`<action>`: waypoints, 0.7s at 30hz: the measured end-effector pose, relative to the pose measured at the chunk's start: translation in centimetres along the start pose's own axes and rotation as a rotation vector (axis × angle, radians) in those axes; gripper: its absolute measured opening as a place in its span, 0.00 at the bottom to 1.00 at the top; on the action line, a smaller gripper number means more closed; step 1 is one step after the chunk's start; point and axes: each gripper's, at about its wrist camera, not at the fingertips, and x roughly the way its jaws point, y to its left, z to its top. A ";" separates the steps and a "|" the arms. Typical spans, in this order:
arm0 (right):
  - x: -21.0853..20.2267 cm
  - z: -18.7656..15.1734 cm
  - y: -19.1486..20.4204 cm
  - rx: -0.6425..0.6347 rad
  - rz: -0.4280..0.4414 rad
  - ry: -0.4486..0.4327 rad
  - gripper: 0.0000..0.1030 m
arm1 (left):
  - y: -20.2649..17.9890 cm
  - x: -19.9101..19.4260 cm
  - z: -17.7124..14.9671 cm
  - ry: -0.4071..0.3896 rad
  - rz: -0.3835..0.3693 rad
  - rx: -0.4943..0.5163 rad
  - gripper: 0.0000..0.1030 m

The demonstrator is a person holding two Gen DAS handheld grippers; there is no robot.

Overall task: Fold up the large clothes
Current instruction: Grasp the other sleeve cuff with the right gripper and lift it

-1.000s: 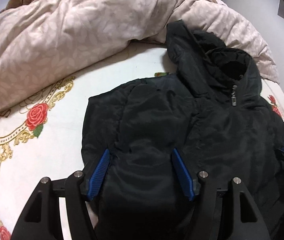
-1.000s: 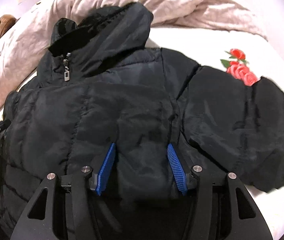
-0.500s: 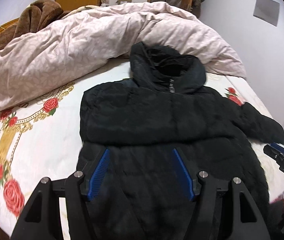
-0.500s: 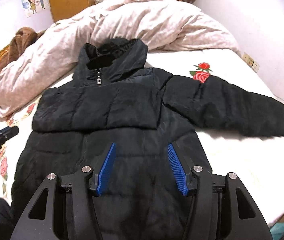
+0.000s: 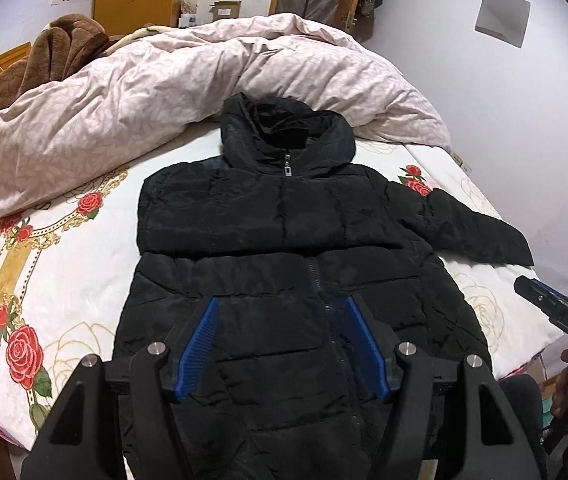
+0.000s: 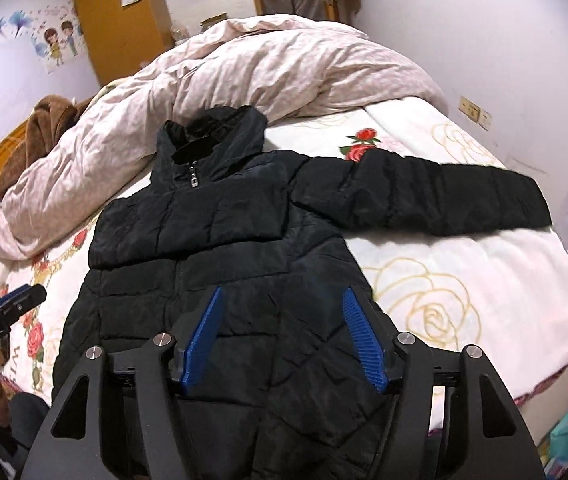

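Jacket [image 5: 284, 248], black and quilted, lies front-up on the rose-printed bedsheet [image 5: 63, 272], directly ahead of and beneath both grippers. One sleeve is folded across its chest; the other sleeve [image 6: 444, 196] stretches out flat, ahead and right of the right gripper [image 6: 281, 336]. That gripper's blue fingers stand wide apart, holding nothing, above the lower front. The left gripper [image 5: 281, 344] is likewise spread and empty (zipper running between its fingers). Beyond the hood [image 5: 288, 136] lies a rumpled pink duvet [image 5: 155, 92].
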 end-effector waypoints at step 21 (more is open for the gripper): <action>8.6 2.5 -17.6 0.330 -0.159 0.030 0.61 | -2.5 10.2 5.1 0.053 0.014 0.051 0.65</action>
